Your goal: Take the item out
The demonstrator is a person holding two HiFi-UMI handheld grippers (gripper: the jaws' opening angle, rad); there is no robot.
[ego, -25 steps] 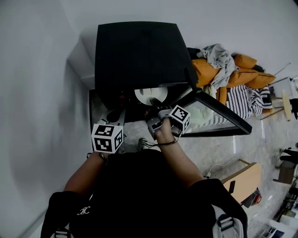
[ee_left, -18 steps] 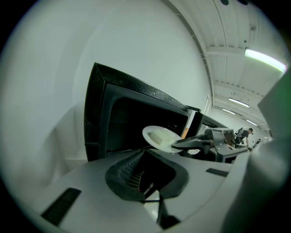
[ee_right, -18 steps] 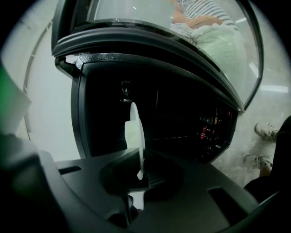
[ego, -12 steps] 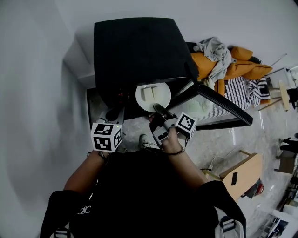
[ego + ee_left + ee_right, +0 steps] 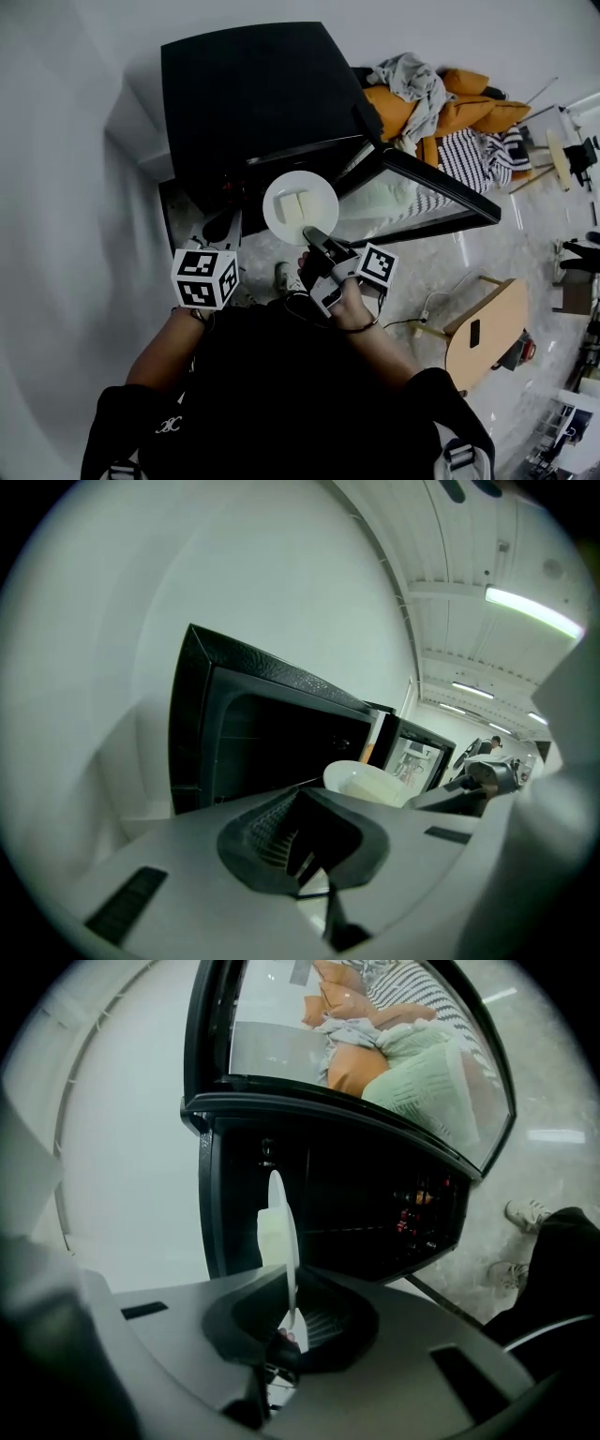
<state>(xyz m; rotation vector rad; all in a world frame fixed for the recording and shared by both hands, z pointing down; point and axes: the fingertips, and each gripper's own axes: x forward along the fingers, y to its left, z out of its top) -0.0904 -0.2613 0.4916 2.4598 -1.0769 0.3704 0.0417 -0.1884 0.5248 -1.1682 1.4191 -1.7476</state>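
"So where's the plate (image 5: pixel 274 214)?"
"Centre of the frame, just outside the open black oven (image 5: pixel 253 94), its rim pinched in the right gripper's (image 5: pixel 314 236) fingers. The left gripper's (image 5: pixel 228 227) fingers are together, empty."

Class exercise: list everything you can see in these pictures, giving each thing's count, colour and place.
oven: one, black, top centre
door: one, black-framed glass, swung open to the oven's right
plate: one, white, outside the oven's opening
blocks: two, pale, side by side on the plate
clothes pile: one, orange, grey and striped, right of the oven
wooden board: one, light brown, lower right
left tool: one, grey, jaws together, empty, left of the plate
right tool: one, grey, shut on the plate's rim
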